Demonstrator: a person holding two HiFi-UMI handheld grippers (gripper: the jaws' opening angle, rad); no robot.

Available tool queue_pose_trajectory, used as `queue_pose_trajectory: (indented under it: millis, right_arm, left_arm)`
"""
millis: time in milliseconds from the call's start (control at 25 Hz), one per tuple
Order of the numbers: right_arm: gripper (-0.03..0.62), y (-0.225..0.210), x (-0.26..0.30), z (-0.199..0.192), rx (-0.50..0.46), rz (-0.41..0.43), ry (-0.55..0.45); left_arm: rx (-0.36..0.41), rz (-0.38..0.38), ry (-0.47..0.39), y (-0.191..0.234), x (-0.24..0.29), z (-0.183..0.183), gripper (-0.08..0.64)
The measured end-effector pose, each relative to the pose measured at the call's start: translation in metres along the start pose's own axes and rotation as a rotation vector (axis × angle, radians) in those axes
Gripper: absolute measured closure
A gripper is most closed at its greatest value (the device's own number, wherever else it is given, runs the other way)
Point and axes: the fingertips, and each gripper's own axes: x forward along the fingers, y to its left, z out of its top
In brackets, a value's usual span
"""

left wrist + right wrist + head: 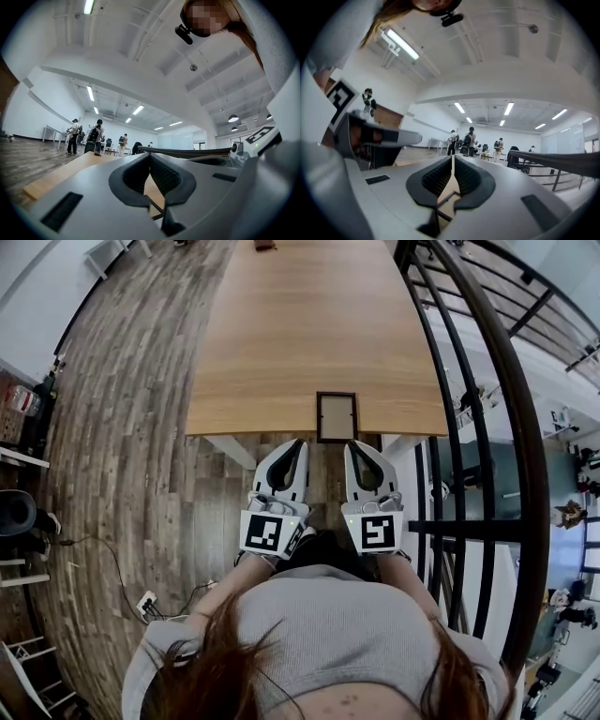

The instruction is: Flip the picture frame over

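Note:
A small dark-rimmed picture frame (336,416) lies flat at the near edge of a long wooden table (309,324). It shows a light brown face inside the rim. Both grippers are held level just short of that edge, side by side. My left gripper (299,442) is below and left of the frame, and my right gripper (350,444) is just below its right half. Neither touches it. In the left gripper view the left gripper (150,155) has its tips together with nothing between them. In the right gripper view the right gripper (453,157) is likewise shut and empty.
A black metal railing (469,427) runs close along the right side of the table. A small dark object (265,245) sits at the table's far end. A cable and power strip (145,601) lie on the wood floor at left. Several people (96,136) stand far across the room.

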Motion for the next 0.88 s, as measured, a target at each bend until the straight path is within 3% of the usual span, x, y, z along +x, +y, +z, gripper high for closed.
queue_pose_trajectory:
  millis: [80, 200, 280, 440, 560, 720, 880]
  right_arm:
    - [0.580, 0.004, 0.009, -0.035, -0.131, 0.049, 0.148]
    - [0.578, 0.010, 0.027, -0.086, -0.401, 0.116, 0.311]
    - [0.514, 0.016, 0.036, -0.114, -0.522, 0.180, 0.381]
    - [0.414, 0.035, 0.050, -0.167, -0.667, 0.311, 0.504]
    - [0.350, 0.038, 0.061, -0.202, -0.829, 0.330, 0.559]
    - [0.348, 0.037, 0.078, -0.233, -0.952, 0.296, 0.558]
    - [0.348, 0.035, 0.084, -0.259, -1.008, 0.287, 0.606]
  left_arm:
    - [-0.007, 0.018, 0.001, 0.003, 0.000, -0.002, 0.555]
    - [-0.026, 0.045, 0.016, 0.007, -0.002, -0.011, 0.554]
    - [-0.037, 0.055, 0.029, 0.007, -0.004, -0.018, 0.554]
    - [-0.048, 0.084, 0.051, 0.013, -0.009, -0.030, 0.554]
    - [-0.052, 0.098, 0.067, 0.018, -0.013, -0.037, 0.555]
    - [-0.050, 0.115, 0.111, 0.028, -0.021, -0.047, 0.554]
    - [-0.053, 0.147, 0.128, 0.040, -0.031, -0.051, 0.554]
